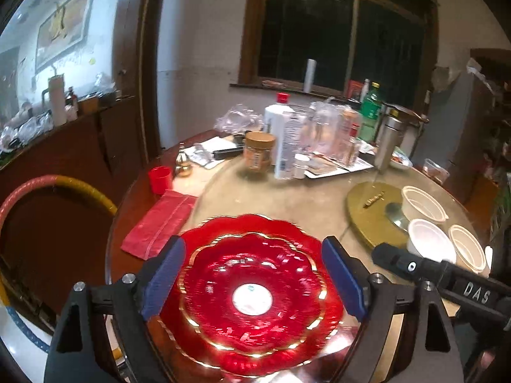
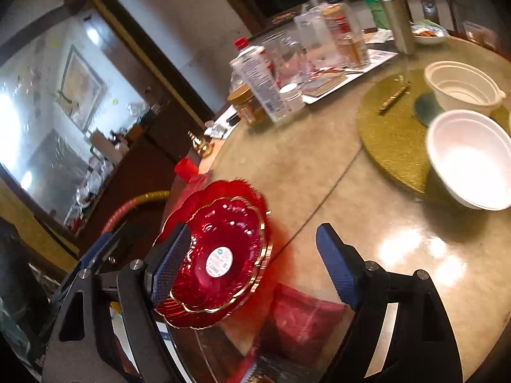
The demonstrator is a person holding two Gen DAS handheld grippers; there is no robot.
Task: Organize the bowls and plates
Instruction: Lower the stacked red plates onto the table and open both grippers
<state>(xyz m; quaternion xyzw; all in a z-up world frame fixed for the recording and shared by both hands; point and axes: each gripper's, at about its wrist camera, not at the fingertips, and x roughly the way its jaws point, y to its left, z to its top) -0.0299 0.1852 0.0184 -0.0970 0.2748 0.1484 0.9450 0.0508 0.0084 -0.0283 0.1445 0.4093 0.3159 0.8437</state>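
While both tools stand released, nothing between pads: left tool (image 1: 254, 274) above stacked red plates (image 1: 252, 296) at counter (image 1: 303, 198) edge, 6 o'clock; right tool (image 2: 252, 265) beside stack. 3 white bowls (image 1: 431, 239) at 3 o'clock, by gold mat (image 1: 370, 217).

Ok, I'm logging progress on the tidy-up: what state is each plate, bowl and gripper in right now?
Red plates: stacked, smaller on larger, near the table edge.
White bowls: three, upright, empty, unstacked, side by side.
Left gripper: open, holding nothing.
Right gripper: open, holding nothing.
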